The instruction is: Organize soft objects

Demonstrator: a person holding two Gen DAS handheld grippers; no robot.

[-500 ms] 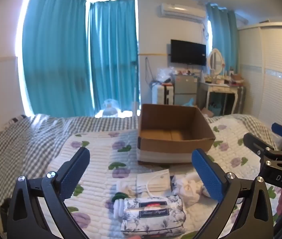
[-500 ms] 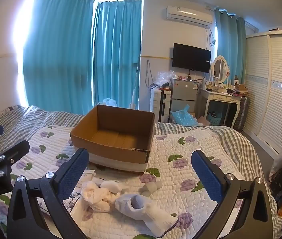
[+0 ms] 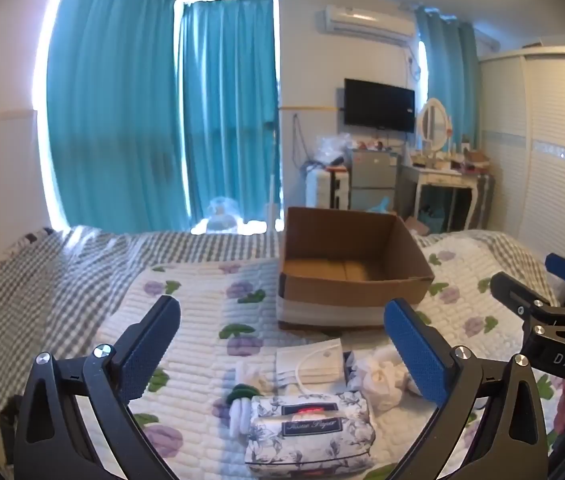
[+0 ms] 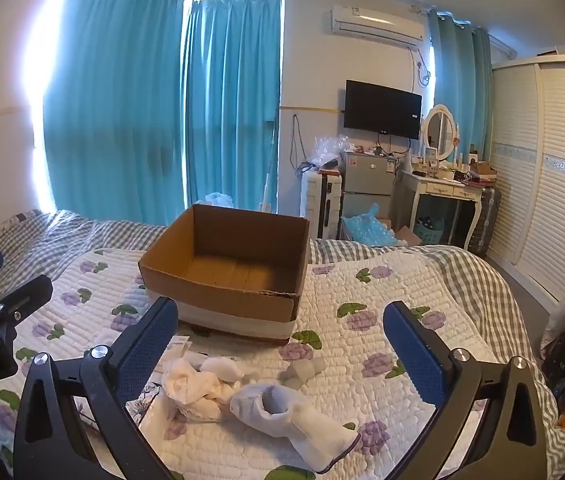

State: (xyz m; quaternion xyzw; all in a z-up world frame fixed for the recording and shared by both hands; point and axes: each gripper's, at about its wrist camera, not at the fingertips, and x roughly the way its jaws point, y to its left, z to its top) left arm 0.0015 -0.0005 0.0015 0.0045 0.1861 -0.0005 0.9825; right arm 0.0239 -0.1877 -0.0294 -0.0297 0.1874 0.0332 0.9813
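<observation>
Both grippers, left (image 3: 280,342) and right (image 4: 280,340), remain spread and empty, essentially unmoved; no sock (image 4: 294,414) has reached the cardboard box (image 4: 226,268).

The location is a bedroom in a private home. A bed (image 4: 422,280) with a floral quilt (image 4: 362,344) over a grey checked cover occupies the foreground. Teal curtains (image 4: 122,120) cover the windows. A wall-mounted air conditioner (image 4: 376,24) sits above a television (image 4: 382,110). A white dressing table (image 4: 442,188) with an oval mirror (image 4: 440,130) stands beside a louvred white wardrobe (image 4: 550,168). A small refrigerator (image 4: 366,180) stands below the television.
</observation>
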